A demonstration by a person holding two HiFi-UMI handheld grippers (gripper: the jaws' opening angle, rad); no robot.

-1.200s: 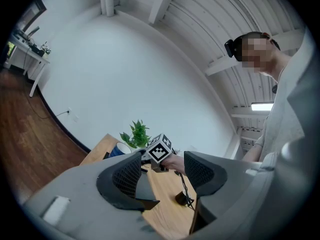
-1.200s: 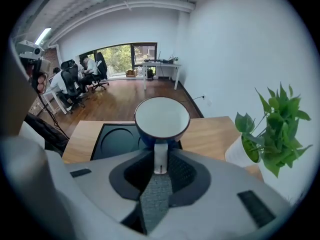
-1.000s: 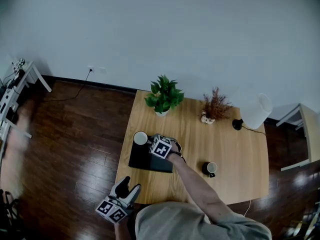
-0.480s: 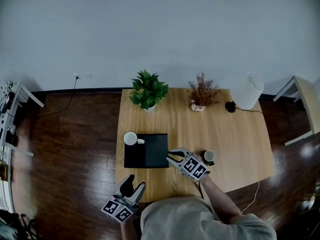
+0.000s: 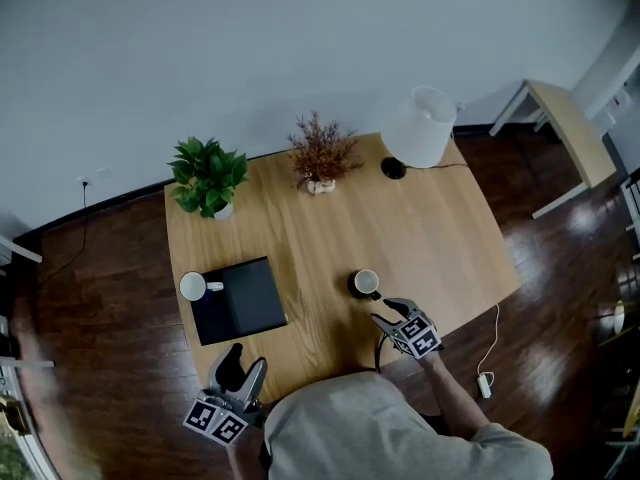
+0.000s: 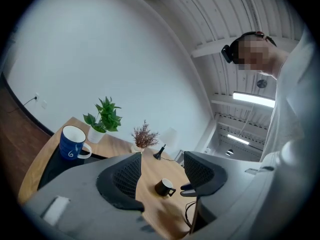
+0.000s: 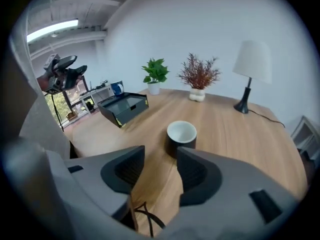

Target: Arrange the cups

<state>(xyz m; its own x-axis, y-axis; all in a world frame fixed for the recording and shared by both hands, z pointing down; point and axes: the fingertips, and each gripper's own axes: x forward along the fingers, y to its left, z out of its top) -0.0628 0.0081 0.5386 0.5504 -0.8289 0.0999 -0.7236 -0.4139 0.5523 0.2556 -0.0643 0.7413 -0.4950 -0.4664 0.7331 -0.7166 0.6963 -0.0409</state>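
A wooden table (image 5: 430, 238) is spread ahead of both claws. A black cup (image 5: 365, 284) is set upright on it just ahead of the right claw (image 5: 384, 317), whose jaws have just been opened with nothing between them, and the cup is left untouched. A black tray (image 5: 240, 300) is laid near the front edge, just ahead of the left claw (image 5: 245, 358) and well left of the right one, while a green plant (image 5: 208, 176), a dried plant (image 5: 320, 153) and a lamp (image 5: 420, 128) are lined up well beyond both claws along the far edge.

Black cup (image 7: 181, 134): btm partly behind right gripper (image 7: 160, 159) (handle too).
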